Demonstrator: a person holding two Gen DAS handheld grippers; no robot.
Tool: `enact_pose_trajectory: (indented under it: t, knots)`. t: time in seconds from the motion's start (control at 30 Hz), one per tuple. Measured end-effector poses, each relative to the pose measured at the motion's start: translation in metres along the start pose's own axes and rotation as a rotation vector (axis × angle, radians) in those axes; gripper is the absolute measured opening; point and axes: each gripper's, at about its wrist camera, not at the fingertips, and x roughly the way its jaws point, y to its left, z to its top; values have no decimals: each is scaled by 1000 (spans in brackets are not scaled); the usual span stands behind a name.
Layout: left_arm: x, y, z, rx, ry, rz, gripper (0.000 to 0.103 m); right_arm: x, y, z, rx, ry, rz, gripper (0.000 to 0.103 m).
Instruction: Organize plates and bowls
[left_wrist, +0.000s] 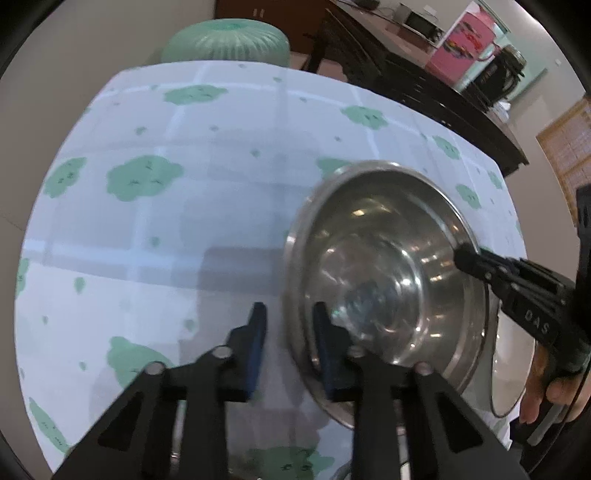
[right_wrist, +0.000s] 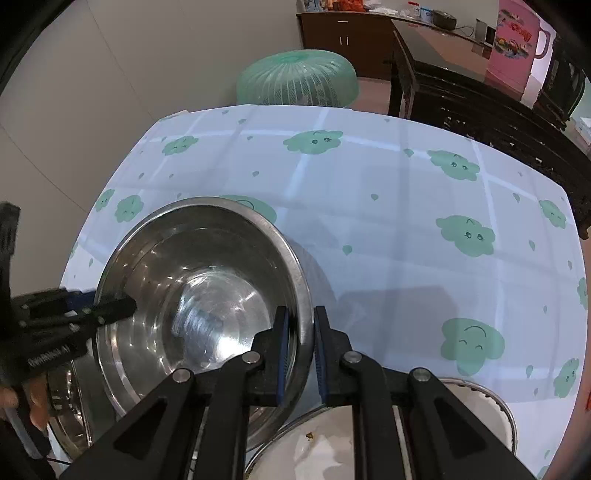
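A large steel bowl (left_wrist: 388, 280) is held tilted above the table, and it also shows in the right wrist view (right_wrist: 199, 291). My left gripper (left_wrist: 290, 350) has its jaws on either side of the bowl's left rim, with a gap to the outer finger. My right gripper (right_wrist: 300, 350) is shut on the bowl's right rim, one finger inside and one outside. In the left wrist view the right gripper (left_wrist: 469, 258) reaches over the far rim. In the right wrist view the left gripper (right_wrist: 110, 306) sits at the bowl's left rim.
The table wears a pale blue cloth with green clouds (right_wrist: 406, 240). A white plate (right_wrist: 332, 443) lies under my right gripper at the near edge. Another steel bowl (right_wrist: 70, 417) sits below the lifted one. A green mesh food cover (right_wrist: 295, 79) stands beyond the table, a dark sideboard (right_wrist: 480, 107) to its right.
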Motion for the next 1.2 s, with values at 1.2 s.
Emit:
enact_pose_trajectory:
  t: [1.2]
  knots:
    - [-172,80,-123,-36,-249,98,13,-139,154,-98,-39,-123,219,13]
